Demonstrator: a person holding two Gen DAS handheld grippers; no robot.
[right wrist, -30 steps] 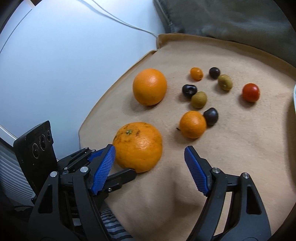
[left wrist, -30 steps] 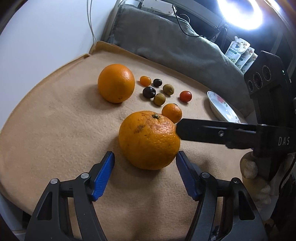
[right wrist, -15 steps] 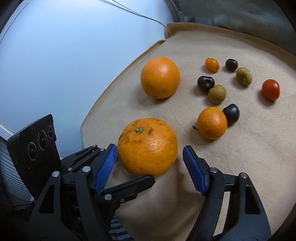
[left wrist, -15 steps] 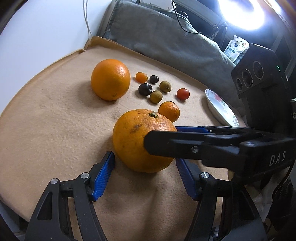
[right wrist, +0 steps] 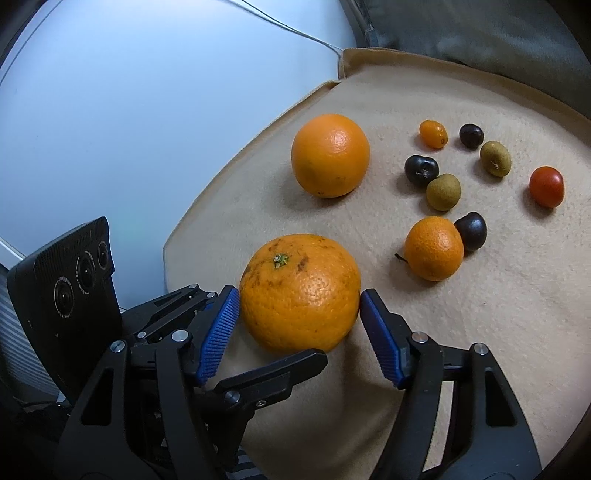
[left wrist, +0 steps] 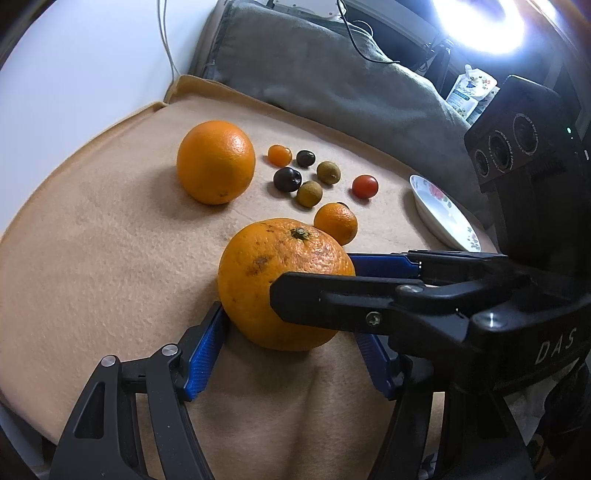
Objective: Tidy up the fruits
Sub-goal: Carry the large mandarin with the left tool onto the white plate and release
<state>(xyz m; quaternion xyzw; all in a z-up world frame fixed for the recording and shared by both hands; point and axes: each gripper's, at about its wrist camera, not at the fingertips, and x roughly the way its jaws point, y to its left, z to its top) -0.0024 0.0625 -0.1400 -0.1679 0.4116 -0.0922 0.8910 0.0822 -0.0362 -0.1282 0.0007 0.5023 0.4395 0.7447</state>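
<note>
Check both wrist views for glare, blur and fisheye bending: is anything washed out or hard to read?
Left wrist view: a bright round lamp at top right blows out to white; the tan fleece blanket's edge bows with fisheye bending; the speckled large orange is sharp. Right wrist view: no blown-out glare, soft shadows beside the fruit, a small highlight on the smooth large orange, dark corners, no motion blur.

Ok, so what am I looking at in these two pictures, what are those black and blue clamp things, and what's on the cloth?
They are two hand-held grippers, each with a camera looking along its jaws; one picture comes from each. The left gripper is open, its tips at a big speckled orange on a tan cloth. The right gripper is closing its jaws with that orange between them; whether they press yet is unclear. Farther off lie a smooth orange, a mandarin, a tomato, other small fruits and a plate.
</note>
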